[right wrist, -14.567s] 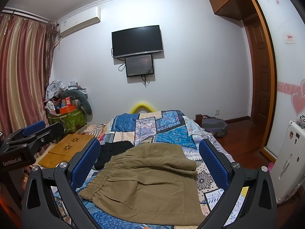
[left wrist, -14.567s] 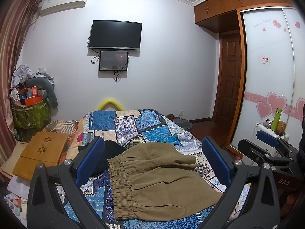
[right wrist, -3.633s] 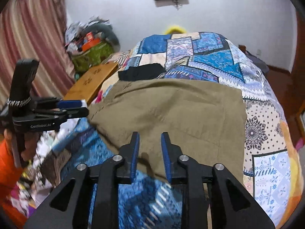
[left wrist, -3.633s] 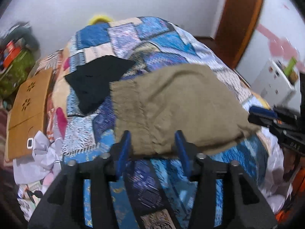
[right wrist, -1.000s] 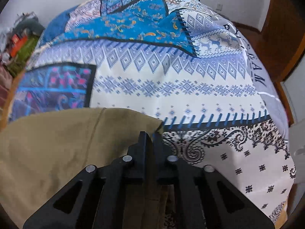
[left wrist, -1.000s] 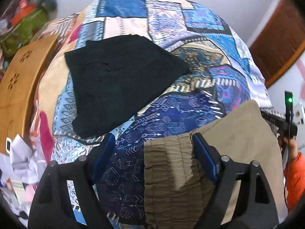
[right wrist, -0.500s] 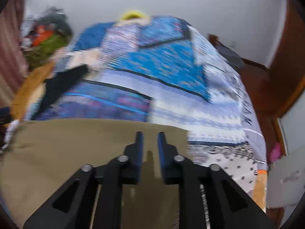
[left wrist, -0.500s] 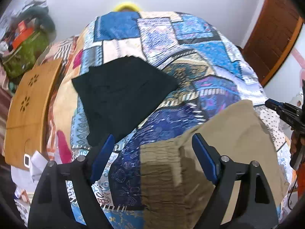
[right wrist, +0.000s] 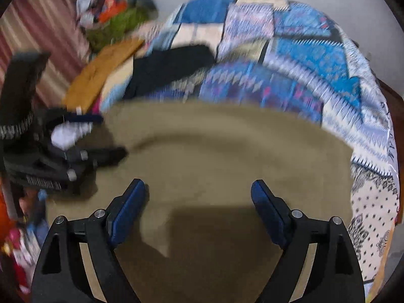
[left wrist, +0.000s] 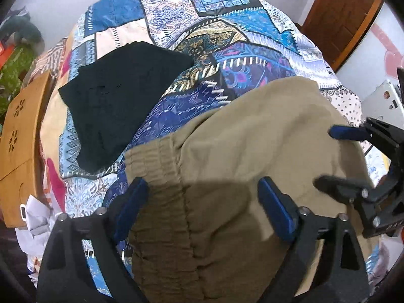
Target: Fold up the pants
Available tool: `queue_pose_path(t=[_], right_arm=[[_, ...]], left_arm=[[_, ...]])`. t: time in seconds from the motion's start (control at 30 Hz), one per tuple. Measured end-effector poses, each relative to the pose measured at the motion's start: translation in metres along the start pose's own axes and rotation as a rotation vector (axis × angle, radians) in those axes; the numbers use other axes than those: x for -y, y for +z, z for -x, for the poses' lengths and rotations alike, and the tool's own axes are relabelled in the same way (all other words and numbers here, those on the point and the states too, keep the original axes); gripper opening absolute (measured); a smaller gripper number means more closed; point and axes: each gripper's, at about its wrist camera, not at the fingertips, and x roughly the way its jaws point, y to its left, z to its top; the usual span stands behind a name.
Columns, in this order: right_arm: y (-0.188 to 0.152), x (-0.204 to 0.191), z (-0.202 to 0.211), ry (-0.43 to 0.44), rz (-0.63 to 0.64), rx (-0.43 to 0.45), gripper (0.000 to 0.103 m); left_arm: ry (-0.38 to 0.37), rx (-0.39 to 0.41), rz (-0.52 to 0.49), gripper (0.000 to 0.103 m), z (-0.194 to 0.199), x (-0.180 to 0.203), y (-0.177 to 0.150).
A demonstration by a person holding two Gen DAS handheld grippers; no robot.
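Khaki pants (left wrist: 252, 139), folded flat on the patchwork bedspread (left wrist: 227, 25), lying on the near part of the bed. Elastic waistband (left wrist: 156, 161) at the left end in the left wrist view, the far right corner (left wrist: 310, 83) up toward the bed's right side, so long axis running roughly across the bed, left to right. Far edge straight, with bare bedspread beyond it. Black garment (left wrist: 121, 106) just past the waistband corner, apart from the pants. Wooden board (left wrist: 20, 136) beyond the bed's left edge, clutter beside it.

Left gripper (left wrist: 204, 202) spread wide above the waistband end, jaws having just opened further, pads clear of the cloth. Right gripper (right wrist: 198, 202) likewise spread, jaws having just been opening, nothing pinched, khaki cloth below; right wrist view blurred.
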Motion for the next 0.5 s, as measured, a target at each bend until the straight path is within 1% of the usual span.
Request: queue_pose_path(t=[0.03,0.1,0.17,0.27,0.4,0.47,0.5], right_arm=[[-0.007,0.003,0.005,0.006,-0.015,0.016,0.084],[-0.015,0.008,0.015,0.027,-0.050,0.025,0.084],[-0.026,0.017,0.023,0.029,-0.089,0.033,0.084],[-0.051,0.020,0.031,-0.005,-0.099,0.017,0.084],[-0.084,0.031,0.047,-0.010,-0.135,0.058,0.084],[-0.097,0.032,0.056,-0.062,-0.154,0.076,0.084],[-0.100,0.035,0.058,-0.066,-0.163,0.079,0.084]], left_arm=[[0.008,0.011,0.000,0.100,0.001,-0.001,-0.004],[0.008,0.027,-0.005,0.100,0.006,-0.006,-0.012],[0.005,0.034,0.011,0.100,0.010,-0.013,-0.020],[-0.009,0.044,0.054,0.100,0.018,-0.026,-0.033],[-0.010,0.056,0.079,0.100,0.029,-0.034,-0.052],[-0.007,0.074,0.087,0.100,0.035,-0.038,-0.063],[-0.011,0.077,0.093,0.100,0.038,-0.039,-0.067]])
